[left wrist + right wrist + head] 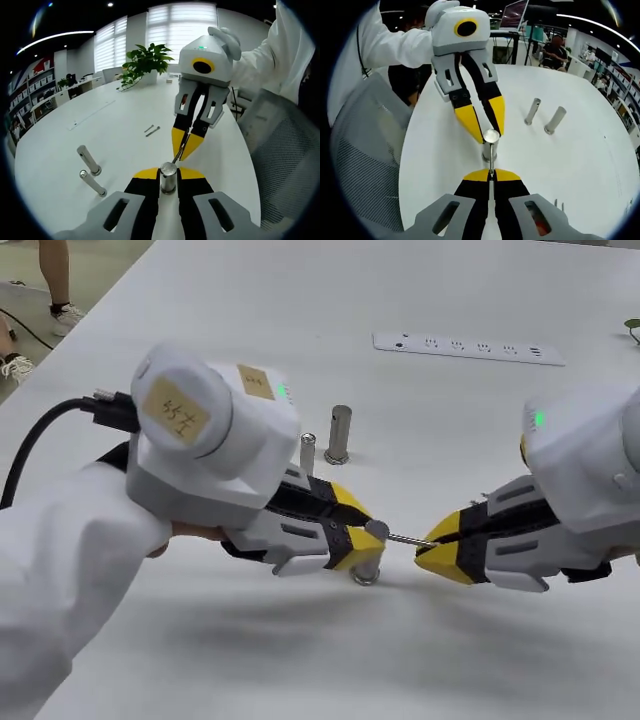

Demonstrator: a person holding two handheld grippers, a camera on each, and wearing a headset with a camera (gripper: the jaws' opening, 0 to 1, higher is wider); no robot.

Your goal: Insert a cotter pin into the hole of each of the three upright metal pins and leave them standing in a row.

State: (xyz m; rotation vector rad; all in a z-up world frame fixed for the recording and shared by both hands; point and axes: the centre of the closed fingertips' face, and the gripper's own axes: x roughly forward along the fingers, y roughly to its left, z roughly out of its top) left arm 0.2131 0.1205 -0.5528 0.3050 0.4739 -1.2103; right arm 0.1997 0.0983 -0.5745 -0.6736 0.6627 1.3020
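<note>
Left hand-held gripper (358, 538) clamps round metal pin (377, 531); right hand-held gripper (432, 543) pinches cotter pin (405, 538)

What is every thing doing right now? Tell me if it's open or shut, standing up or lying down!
left tool, shut on the near metal pin.
right tool, shut on the cotter pin.
near metal pin, upright, gripped.
cotter pin, held level, tip at the near metal pin's top.
middle metal pin, upright, free.
far metal pin, upright, free.
spare cotter pins, lying flat.
</note>
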